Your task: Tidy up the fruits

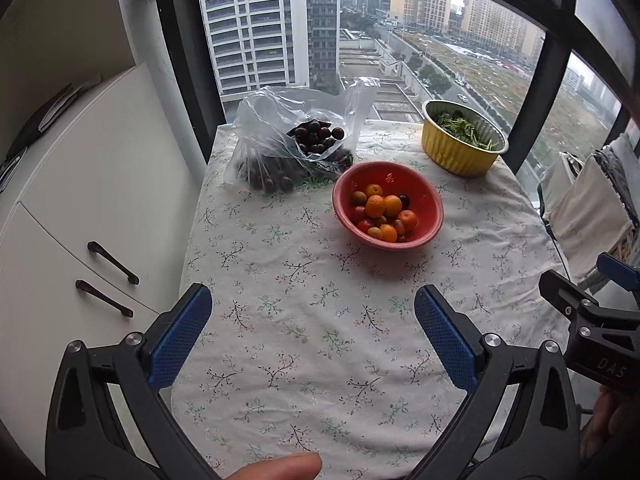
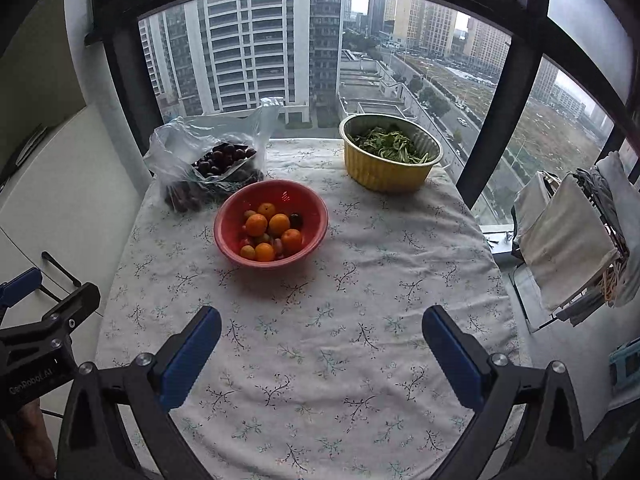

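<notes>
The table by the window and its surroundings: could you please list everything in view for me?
Tablecloth: one, white with floral print, covering the table.
Red bowl: one, mid-table, holding mixed fruit.
Orange fruits: about six, in the red bowl, with smaller red, greenish and dark fruits.
Plastic bag: one, clear, far left of the table, holding dark round fruits.
Yellow foil bowl: one, far right, holding green leaves.
Cabinet: white, left of the table, two dark handles.
Cloths: pale, hanging right of the table.
Left hand-held gripper: open, over the near table.
Right hand-held gripper: open, over the near table.
Finger: one, bottom edge of the left view.
</notes>
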Available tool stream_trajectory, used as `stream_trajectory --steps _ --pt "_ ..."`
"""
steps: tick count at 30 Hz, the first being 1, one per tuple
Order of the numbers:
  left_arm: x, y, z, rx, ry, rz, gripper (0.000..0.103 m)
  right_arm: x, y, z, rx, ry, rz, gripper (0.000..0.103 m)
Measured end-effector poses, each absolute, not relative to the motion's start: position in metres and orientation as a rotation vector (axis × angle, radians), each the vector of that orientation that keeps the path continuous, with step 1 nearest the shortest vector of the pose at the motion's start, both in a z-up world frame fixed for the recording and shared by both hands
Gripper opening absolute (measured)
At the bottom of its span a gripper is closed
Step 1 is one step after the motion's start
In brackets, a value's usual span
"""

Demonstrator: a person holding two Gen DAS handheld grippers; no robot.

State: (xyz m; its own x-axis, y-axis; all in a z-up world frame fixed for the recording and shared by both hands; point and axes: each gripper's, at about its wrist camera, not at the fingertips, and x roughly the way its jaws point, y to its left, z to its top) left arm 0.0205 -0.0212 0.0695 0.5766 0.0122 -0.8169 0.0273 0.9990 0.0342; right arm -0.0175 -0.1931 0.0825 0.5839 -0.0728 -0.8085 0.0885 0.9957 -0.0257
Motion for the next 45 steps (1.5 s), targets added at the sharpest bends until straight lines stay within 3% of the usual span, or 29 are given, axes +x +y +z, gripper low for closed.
stream_trajectory --steps 12,45 --pt "0.024 -0.027 0.058 0.027 1.004 -0.003 0.103 -0.011 -0.197 0.06 0.036 1.056 -0.061 0.103" --pt "0.028 -0.031 0.038 0.011 1.058 -0.002 0.103 -0.004 -0.196 0.049 0.018 1.103 -0.024 0.103"
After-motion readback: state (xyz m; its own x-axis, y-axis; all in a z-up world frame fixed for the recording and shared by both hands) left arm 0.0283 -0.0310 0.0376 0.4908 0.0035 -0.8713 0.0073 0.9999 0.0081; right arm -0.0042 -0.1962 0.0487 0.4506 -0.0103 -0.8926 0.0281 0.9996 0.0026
